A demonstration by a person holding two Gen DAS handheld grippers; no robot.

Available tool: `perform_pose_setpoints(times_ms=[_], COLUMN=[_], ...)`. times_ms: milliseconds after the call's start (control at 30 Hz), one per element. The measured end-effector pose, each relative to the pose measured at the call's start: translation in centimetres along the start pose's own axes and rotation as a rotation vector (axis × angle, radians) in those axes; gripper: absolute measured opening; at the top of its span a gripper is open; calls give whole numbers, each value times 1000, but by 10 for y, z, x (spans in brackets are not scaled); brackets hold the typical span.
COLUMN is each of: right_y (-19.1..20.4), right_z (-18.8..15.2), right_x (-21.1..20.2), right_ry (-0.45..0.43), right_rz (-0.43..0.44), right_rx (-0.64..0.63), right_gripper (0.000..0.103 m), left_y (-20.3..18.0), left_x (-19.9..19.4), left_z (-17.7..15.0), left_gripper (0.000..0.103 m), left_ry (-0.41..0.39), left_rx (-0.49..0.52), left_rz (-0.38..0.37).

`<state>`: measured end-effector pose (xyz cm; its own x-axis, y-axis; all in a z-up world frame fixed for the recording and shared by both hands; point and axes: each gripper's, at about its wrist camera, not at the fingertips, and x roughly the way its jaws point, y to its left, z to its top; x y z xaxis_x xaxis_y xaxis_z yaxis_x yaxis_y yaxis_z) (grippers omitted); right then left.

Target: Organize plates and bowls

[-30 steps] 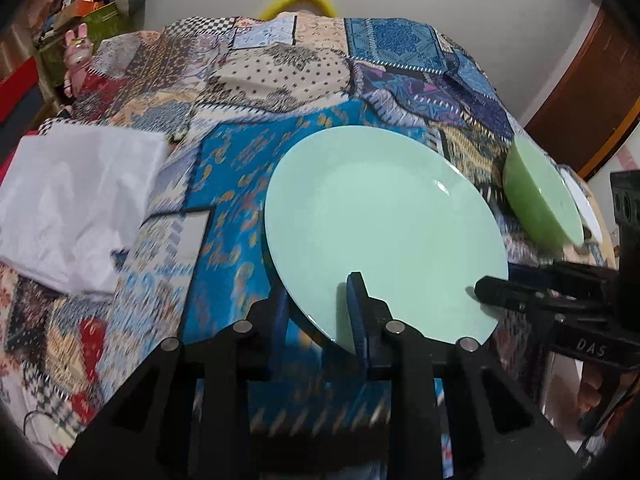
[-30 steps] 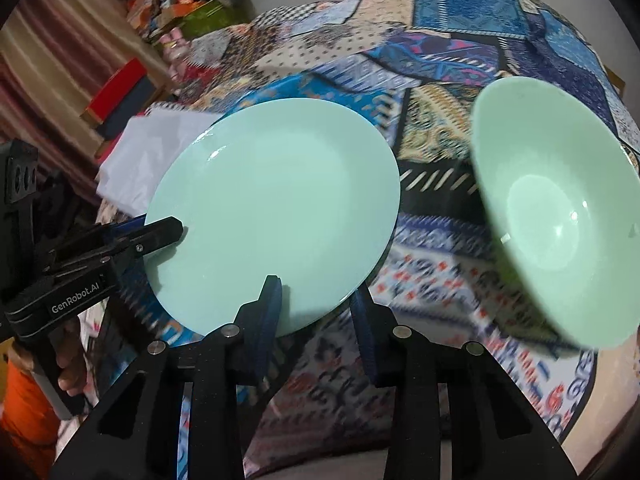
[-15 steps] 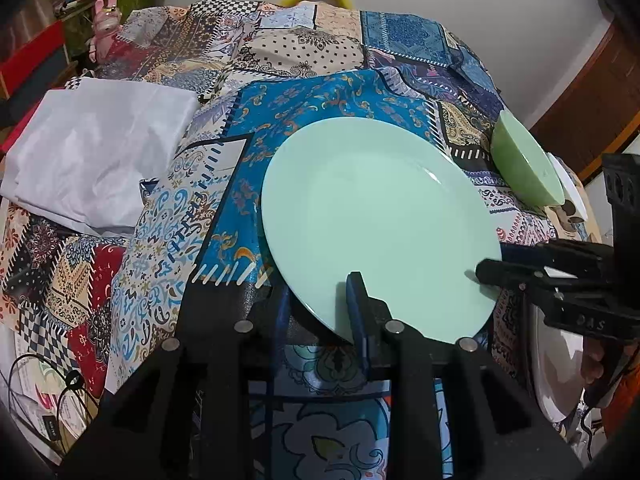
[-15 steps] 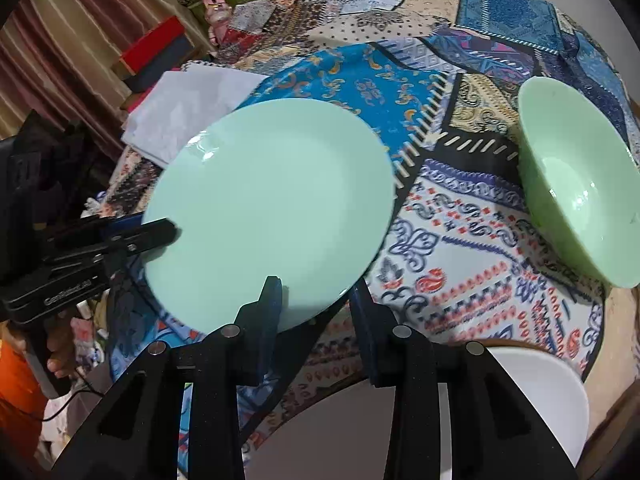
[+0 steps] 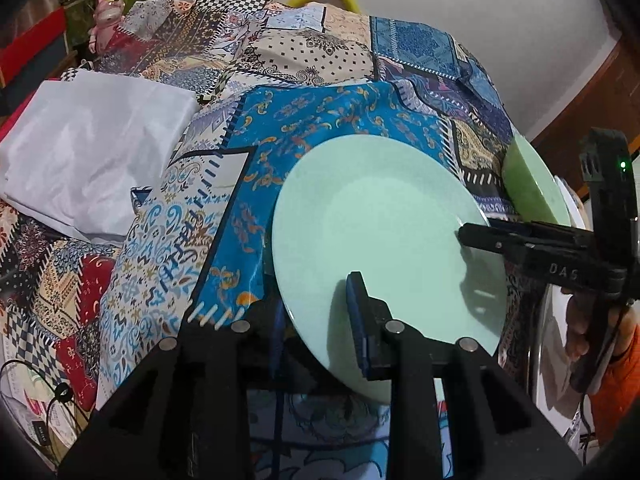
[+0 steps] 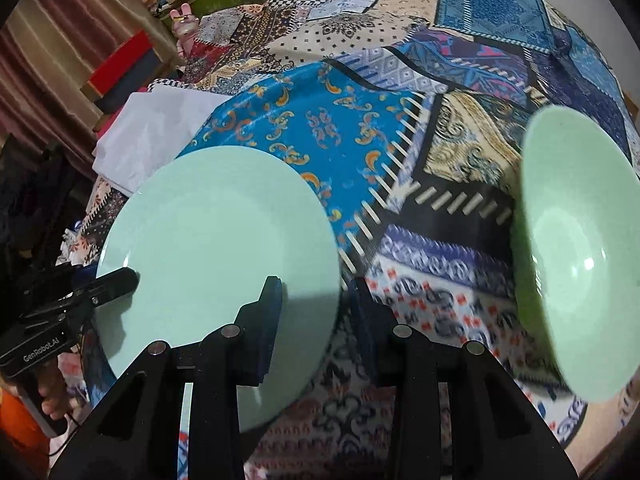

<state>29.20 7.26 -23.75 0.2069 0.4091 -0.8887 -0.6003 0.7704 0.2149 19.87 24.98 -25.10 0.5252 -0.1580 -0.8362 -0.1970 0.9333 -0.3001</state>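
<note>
The pale green plate (image 5: 384, 236) hangs above the patchwork tablecloth (image 5: 320, 120), carried by both tools at once. The left gripper (image 5: 316, 316) is clamped on its near rim, one finger over the face and one beneath. The right gripper (image 6: 312, 312) pinches the opposite edge in the same way.

The main risk, as a judgement, is the shared hold. The two hands must travel together; if one leads or rolls, the rim may twist out of a pinch, and the smooth glaze gives the pads little to bite on. A dropped plate could crack on the table or slide off its edge. The right-hand grip looks the shallower of the two — it catches only the outer lip — so it would probably let go first. The green bowl (image 6: 576, 252) stands well to the right of the plate, and a wide swing that way could knock it.

Counted, largest first: one tablecloth; one folded white cloth (image 5: 92, 160) at the left; one green plate; one white dish (image 5: 560, 320), partly hidden at the table's right edge — whether it is a plate or a bowl cannot be told; one green bowl; two grippers; one small pink rabbit figure (image 5: 107, 12) at the far corner.
</note>
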Motion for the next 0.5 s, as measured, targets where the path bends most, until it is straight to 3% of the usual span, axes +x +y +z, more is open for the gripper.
perform_pose_setpoints(times_ms=[500], right_y=[3], right_z=[-26], right_x=[-37], right_ry=[-70], right_rz=[-1], right_rx=[6], right_gripper=[25], left_y=[-22], left_x=[-24], left_z=[-9], left_gripper=[28], left_ry=[-38], left_rx=[41], left_rz=[33])
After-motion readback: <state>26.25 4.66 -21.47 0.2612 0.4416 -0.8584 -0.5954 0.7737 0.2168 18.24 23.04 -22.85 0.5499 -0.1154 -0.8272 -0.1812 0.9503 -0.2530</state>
